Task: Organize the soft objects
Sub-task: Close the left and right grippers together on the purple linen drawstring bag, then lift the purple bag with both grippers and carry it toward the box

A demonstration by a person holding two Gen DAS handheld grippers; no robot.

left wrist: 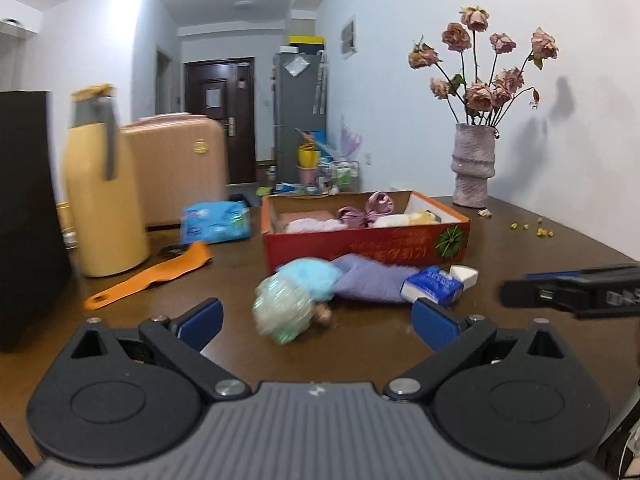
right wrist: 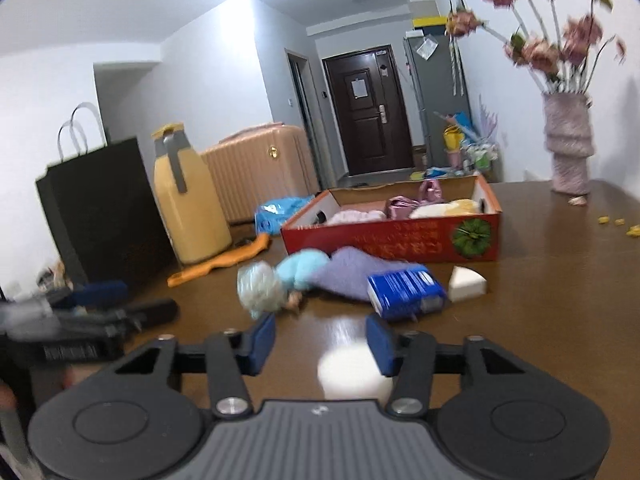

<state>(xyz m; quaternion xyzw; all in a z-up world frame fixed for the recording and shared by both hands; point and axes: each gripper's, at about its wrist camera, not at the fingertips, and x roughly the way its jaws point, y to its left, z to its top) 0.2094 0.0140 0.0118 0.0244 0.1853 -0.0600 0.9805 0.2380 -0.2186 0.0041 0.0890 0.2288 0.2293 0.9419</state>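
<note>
A red cardboard box [left wrist: 366, 242] [right wrist: 394, 244] sits on the brown table and holds several soft pink, white and yellow items. In front of it lie a pale green mesh puff [left wrist: 282, 306] [right wrist: 258, 286], a light blue fluffy item [left wrist: 310, 276] [right wrist: 300, 268], a purple cloth [left wrist: 370, 278] [right wrist: 346, 274], a blue tissue pack [left wrist: 432, 286] [right wrist: 406, 290] and a white wedge sponge [left wrist: 464, 274] [right wrist: 466, 282]. My left gripper [left wrist: 316, 320] is open and empty, just short of the puff. My right gripper [right wrist: 320, 344] is open and empty, short of the tissue pack.
A yellow thermos [left wrist: 104, 184] [right wrist: 188, 204], an orange shoehorn-like strip [left wrist: 150, 276] [right wrist: 218, 264] and a black bag [right wrist: 100, 208] stand at the left. A vase of dried roses [left wrist: 472, 164] [right wrist: 568, 144] stands at the back right. A blue wipes pack [left wrist: 214, 222] lies behind.
</note>
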